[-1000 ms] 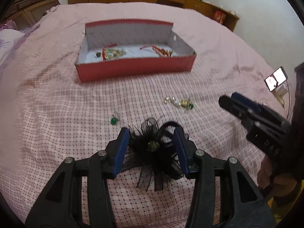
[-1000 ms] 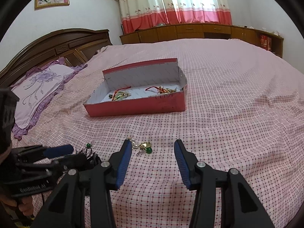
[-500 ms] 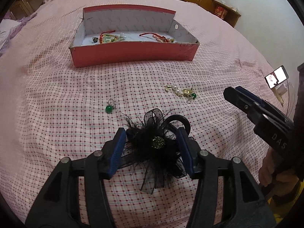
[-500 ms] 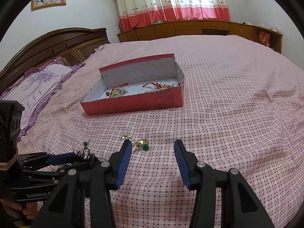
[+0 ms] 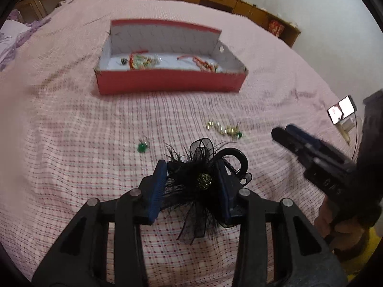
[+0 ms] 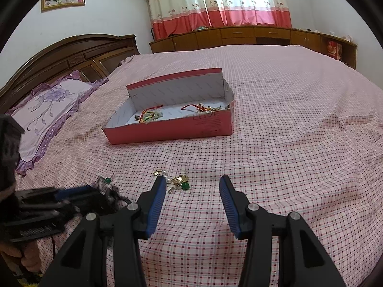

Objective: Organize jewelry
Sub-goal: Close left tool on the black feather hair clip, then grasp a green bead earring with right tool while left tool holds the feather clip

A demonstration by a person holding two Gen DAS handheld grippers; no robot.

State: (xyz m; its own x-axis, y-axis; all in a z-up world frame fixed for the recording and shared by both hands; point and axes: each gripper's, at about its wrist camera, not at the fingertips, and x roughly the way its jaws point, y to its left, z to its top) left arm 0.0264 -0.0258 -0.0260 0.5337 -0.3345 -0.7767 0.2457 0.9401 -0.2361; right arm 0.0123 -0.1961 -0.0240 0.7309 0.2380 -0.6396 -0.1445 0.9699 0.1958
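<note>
My left gripper [image 5: 191, 179] is shut on a black feathered hair clip [image 5: 199, 181] and holds it just above the pink checked bedspread. A red box [image 5: 167, 85] with several jewelry pieces inside sits farther back; it also shows in the right wrist view [image 6: 172, 129]. A green bead earring [image 5: 142, 146] and a gold, pearl and green earring [image 5: 225, 129] lie loose on the bed. My right gripper [image 6: 192, 198] is open and empty, just short of the gold earring [image 6: 178, 181]. The green bead [image 6: 108, 180] lies to its left.
A purple flowered pillow [image 6: 45, 110] and a dark wooden headboard [image 6: 71, 55] lie at the left. Low wooden cabinets [image 6: 251, 34] run along the far wall. A lit phone [image 5: 342, 111] stands off the bed's right side.
My left gripper has closed from loosely straddling the black hair clip to pinching it, and lifted slightly with it. The right gripper has barely moved and stays open.
</note>
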